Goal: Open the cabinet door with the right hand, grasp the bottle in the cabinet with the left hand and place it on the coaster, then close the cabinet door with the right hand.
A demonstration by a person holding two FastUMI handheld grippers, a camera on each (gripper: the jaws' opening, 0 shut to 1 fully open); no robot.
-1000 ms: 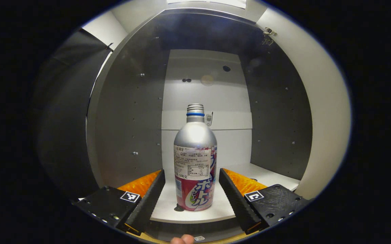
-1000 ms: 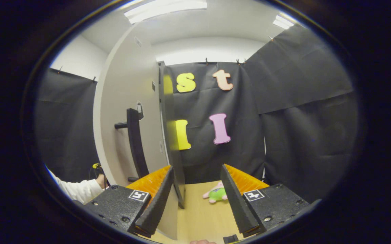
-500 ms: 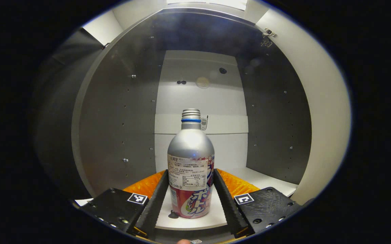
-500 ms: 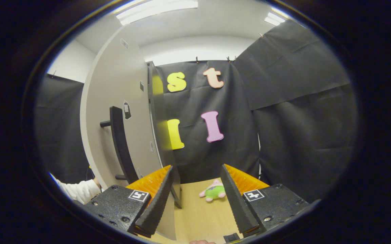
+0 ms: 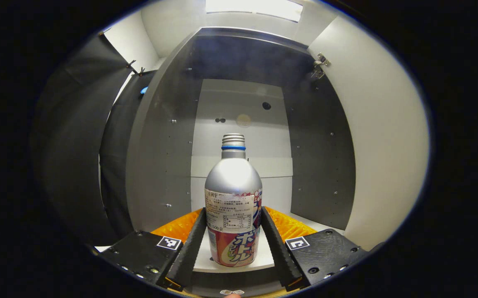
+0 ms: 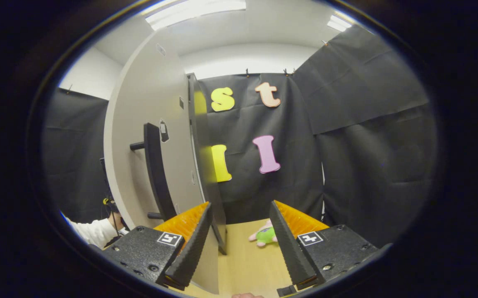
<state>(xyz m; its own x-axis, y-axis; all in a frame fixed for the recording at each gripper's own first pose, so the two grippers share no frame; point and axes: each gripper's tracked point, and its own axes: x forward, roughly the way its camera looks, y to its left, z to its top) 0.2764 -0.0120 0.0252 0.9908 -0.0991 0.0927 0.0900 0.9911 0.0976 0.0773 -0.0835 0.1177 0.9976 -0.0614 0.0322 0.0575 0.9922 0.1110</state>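
Note:
A silver bottle [image 5: 233,198] with a blue neck ring and a pink label stands upright at the front edge of the cabinet's white shelf [image 5: 263,260]. My left gripper [image 5: 232,244] is shut on its lower body, one finger pressing each side. The cabinet door [image 5: 387,140] hangs open on the right of the left gripper view. In the right gripper view my right gripper [image 6: 239,244] is open beside the door's free edge [image 6: 199,165]. That edge runs down just inside its left finger. The door's black bar handle [image 6: 156,169] lies left of the fingers.
The cabinet has dark grey side walls [image 5: 164,157] and a white back panel. A pink and green plush toy [image 6: 265,236] lies on the wooden tabletop [image 6: 243,269] beyond the right fingers. A white sleeve [image 6: 94,231] shows at lower left.
The left fingers closed from wide open onto the bottle. The cabinet interior has since drawn back a little while the bottle stays fixed between the fingers. The right gripper stays open by the door edge.

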